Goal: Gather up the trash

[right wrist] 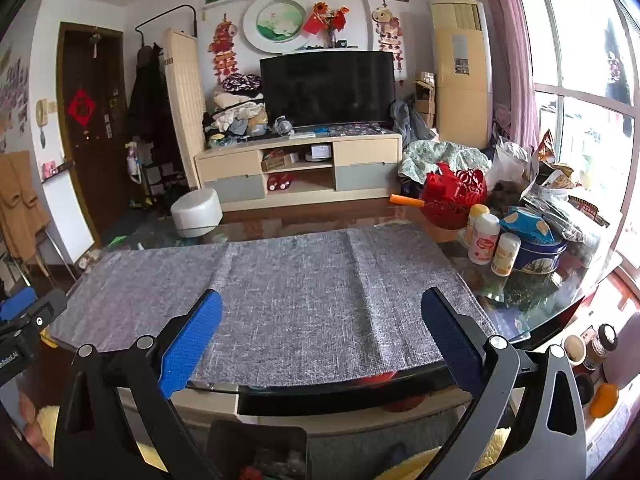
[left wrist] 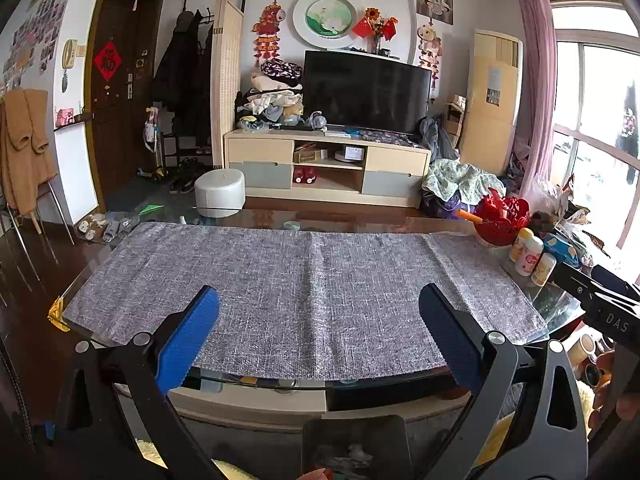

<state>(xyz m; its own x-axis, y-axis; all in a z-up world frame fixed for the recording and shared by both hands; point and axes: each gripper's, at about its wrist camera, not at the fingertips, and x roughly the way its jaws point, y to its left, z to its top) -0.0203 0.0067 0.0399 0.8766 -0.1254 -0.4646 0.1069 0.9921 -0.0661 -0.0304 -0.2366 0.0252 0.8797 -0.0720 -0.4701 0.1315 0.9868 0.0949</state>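
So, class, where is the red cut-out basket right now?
The red basket sits at the table's far right, beyond the grey cloth, just behind the white bottles; the left wrist view shows it too.

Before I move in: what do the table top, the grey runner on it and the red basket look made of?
Table top: looks like glass, glossy, with reflections and a see-through edge. Grey runner: seems a coarse woven fabric, matte, with visible weave and fold creases. Red basket: probably moulded plastic, shiny, with cut-out openwork walls.

"das" on right claw (left wrist: pixel 614 316)
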